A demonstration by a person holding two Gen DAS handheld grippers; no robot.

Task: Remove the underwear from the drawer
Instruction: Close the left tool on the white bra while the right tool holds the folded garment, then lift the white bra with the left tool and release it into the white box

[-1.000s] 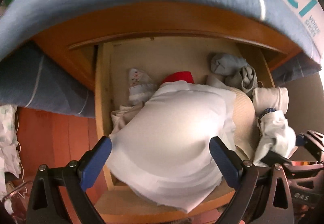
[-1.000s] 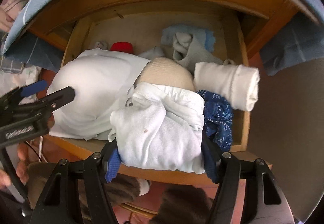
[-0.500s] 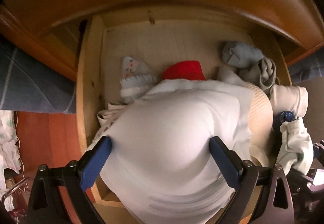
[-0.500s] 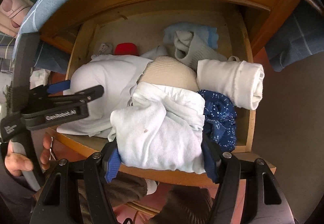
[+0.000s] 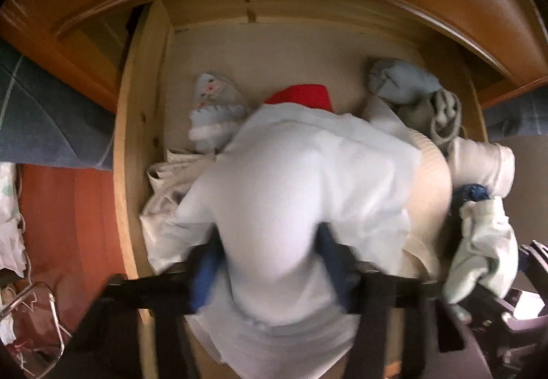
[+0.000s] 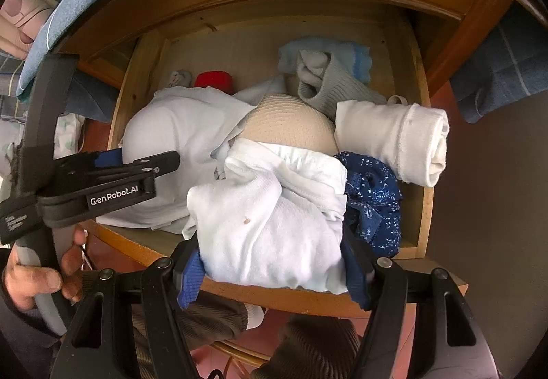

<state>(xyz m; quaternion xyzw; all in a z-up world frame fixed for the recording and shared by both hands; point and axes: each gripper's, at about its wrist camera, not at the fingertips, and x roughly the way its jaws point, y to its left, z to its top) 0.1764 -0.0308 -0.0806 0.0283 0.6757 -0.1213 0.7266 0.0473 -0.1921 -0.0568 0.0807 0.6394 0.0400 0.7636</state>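
The wooden drawer (image 5: 137, 139) stands pulled out, packed with folded clothes. My left gripper (image 5: 270, 252) points straight down over a white padded garment (image 5: 291, 180), and its jaws are closing, the blue pads pinching the fabric into a mound between them. From the right wrist view the left gripper (image 6: 147, 166) lies against that white padded garment (image 6: 178, 129) at the drawer's (image 6: 423, 207) left front. My right gripper (image 6: 274, 276) is shut on a white folded underwear bundle (image 6: 274, 214), held at the drawer's front edge. That bundle (image 5: 486, 248) also shows at the right in the left wrist view.
A beige ribbed cup (image 6: 291, 125), blue patterned garment (image 6: 375, 204), rolled white cloth (image 6: 404, 142), grey and pale blue socks (image 6: 328, 84) and a red item (image 6: 214, 79) fill the drawer. A hand (image 6: 30, 276) grips the left handle. Blue bedding overhangs the cabinet top.
The left gripper came down onto the white padded garment and its jaws went from wide open to pinching the fabric. The right gripper and its bundle stayed put.
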